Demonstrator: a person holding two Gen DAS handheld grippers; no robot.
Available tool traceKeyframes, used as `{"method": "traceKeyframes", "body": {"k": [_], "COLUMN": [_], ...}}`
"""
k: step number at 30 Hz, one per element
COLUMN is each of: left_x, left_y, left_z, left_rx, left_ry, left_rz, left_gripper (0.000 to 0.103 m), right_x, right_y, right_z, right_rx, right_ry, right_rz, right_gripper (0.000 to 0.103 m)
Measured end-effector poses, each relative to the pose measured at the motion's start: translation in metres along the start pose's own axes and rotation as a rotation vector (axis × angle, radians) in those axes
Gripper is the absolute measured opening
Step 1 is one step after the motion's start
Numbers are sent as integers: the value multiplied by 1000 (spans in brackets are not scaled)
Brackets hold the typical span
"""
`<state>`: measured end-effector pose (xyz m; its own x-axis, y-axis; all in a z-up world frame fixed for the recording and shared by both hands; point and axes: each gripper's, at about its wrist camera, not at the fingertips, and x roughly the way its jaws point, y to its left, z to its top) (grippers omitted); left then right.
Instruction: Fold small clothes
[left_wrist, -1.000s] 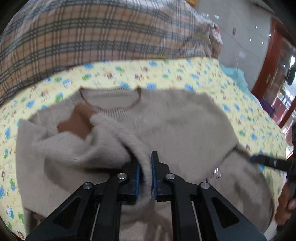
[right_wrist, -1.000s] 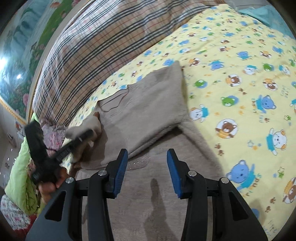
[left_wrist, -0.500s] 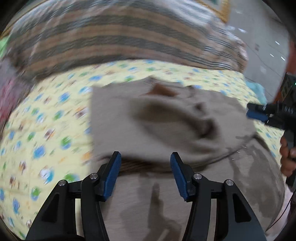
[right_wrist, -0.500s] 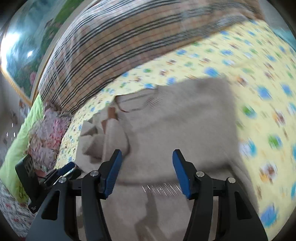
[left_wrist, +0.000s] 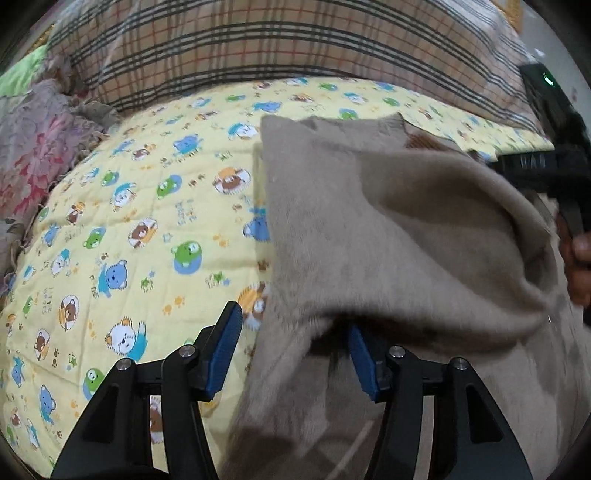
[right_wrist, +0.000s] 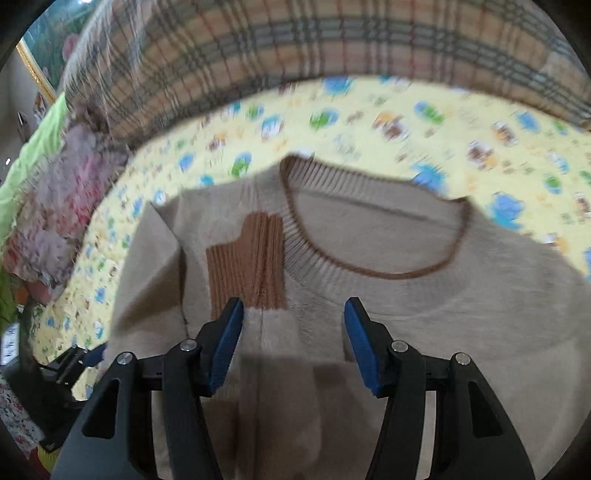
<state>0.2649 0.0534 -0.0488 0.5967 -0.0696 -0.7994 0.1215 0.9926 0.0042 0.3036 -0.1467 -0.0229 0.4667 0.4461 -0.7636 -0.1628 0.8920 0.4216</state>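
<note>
A small beige fuzzy sweater (left_wrist: 388, 229) lies on a yellow bear-print sheet (left_wrist: 129, 221). One sleeve is folded across the body; its brown ribbed cuff (right_wrist: 247, 258) lies beside the ribbed collar (right_wrist: 369, 254). My left gripper (left_wrist: 291, 350) is open, low over the sweater's left folded edge, jaws straddling that edge. My right gripper (right_wrist: 293, 343) is open over the folded sleeve, just below the cuff. The right gripper's black body (left_wrist: 543, 162) shows at the right edge of the left wrist view. The left gripper shows small at the lower left of the right wrist view (right_wrist: 74, 365).
A plaid quilt (left_wrist: 277, 48) lies bunched along the far side of the sheet. A pink floral blanket (left_wrist: 33, 147) and green fabric (right_wrist: 33, 155) lie to the left. The person's hand (left_wrist: 576, 258) holds the right gripper.
My left gripper let go of the sleeve, opened and swung left to the sweater's edge. My right gripper moved over the chest toward the cuff and collar. The sleeve now lies across the body.
</note>
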Motion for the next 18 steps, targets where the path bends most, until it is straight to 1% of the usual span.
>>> {"method": "traceKeyframes", "body": {"k": [1, 2, 3, 4, 5, 6, 7, 8, 9, 11, 13, 14, 15, 17, 18], "left_x": [2, 4, 4, 4, 5, 6, 5, 4, 2, -1, -3, -5, -6, -8, -7], "left_y": [1, 4, 8, 15, 24, 32, 42, 51, 53, 48, 44, 41, 43, 47, 49], "left_z": [2, 3, 4, 2, 1, -1, -4, -8, -9, -11, -13, -14, -16, -21, -22], "left_rx": [-25, -57, -92, -142, -185, -236, -294, -346, -361, -348, -332, -334, -339, -358, -365], "left_ry": [-1, -5, -17, -30, -31, -33, -41, -56, -68, -87, -94, -93, -93, -88, -90], "left_rz": [11, 22, 46, 94, 111, 108, 90, 52, 40, 66, 81, 77, 70, 46, 38], "left_gripper": [58, 58, 58, 58, 58, 58, 60, 60, 60, 60, 60, 60, 62, 63, 63], "right_x": [-1, -10, -21, -50, -74, -89, -109, -128, -136, -137, -124, -112, -105, -92, -92], "right_y": [-2, -8, -13, -25, -36, -43, -55, -71, -80, -93, -102, -107, -107, -116, -119], "right_z": [-2, -4, -6, -15, -26, -34, -48, -70, -85, -112, -135, -149, -153, -168, -171], "right_rx": [11, 57, 98, 163, 212, 249, 305, 367, 400, 445, 464, 491, 506, 579, 604], "right_ry": [-12, -44, -94, -207, -297, -350, -416, -475, -500, -502, -449, -414, -394, -339, -338], "right_rz": [19, 42, 51, 65, 75, 75, 69, 65, 59, 40, 21, 15, 15, 44, 57], "right_gripper": [8, 8, 8, 8, 8, 8, 8, 8, 8, 8, 8, 8, 8, 8, 8]}}
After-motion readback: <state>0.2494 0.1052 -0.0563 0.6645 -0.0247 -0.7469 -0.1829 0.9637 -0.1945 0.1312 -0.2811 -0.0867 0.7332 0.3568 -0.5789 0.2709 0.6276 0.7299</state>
